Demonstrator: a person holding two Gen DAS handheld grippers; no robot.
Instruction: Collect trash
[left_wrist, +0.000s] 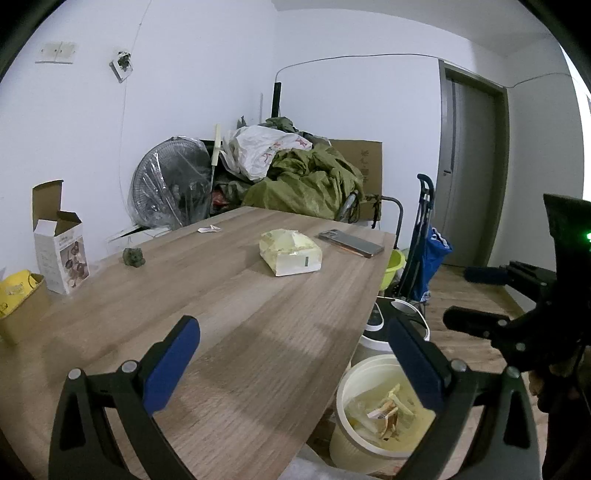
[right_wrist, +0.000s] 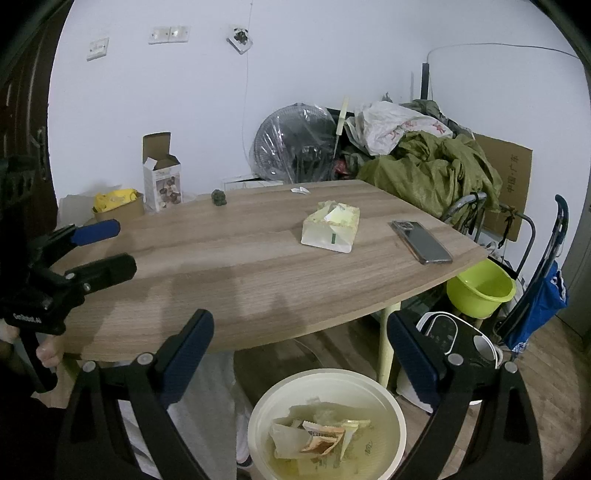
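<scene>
Your right gripper (right_wrist: 299, 354) hangs with fingers spread, empty, over one cream plastic bucket (right_wrist: 327, 424) holding crumpled wrappers (right_wrist: 317, 437). Your left gripper (left_wrist: 295, 363) is spread too, above the wooden table (left_wrist: 236, 302). On it: one yellow tissue pack (left_wrist: 290, 253), one phone (left_wrist: 351, 243), one paper scrap (left_wrist: 209, 229).

— What sort of place are we looking at here?

— A lived-in room of a home, doubling as storage. Ahead of the tools a wooden table (right_wrist: 258, 251) is carrying a tissue pack (right_wrist: 331, 228) and a phone (right_wrist: 421, 242).

— And beyond the table?

— A corner is filling up with household clutter: a fan wrapped in plastic (right_wrist: 295, 142), a heap of green cloth (right_wrist: 432, 173), a white plastic bag (right_wrist: 388, 127) lying on top.

— Anything lower down?

— A cream waste bin (right_wrist: 325, 421) is sitting on wood flooring just below the right tool, a green basin (right_wrist: 480, 288) and a shopping trolley (right_wrist: 539, 291) standing off to the right. Wall switches (right_wrist: 169, 34) and a grey door (left_wrist: 472, 166) are rounding it out.
</scene>
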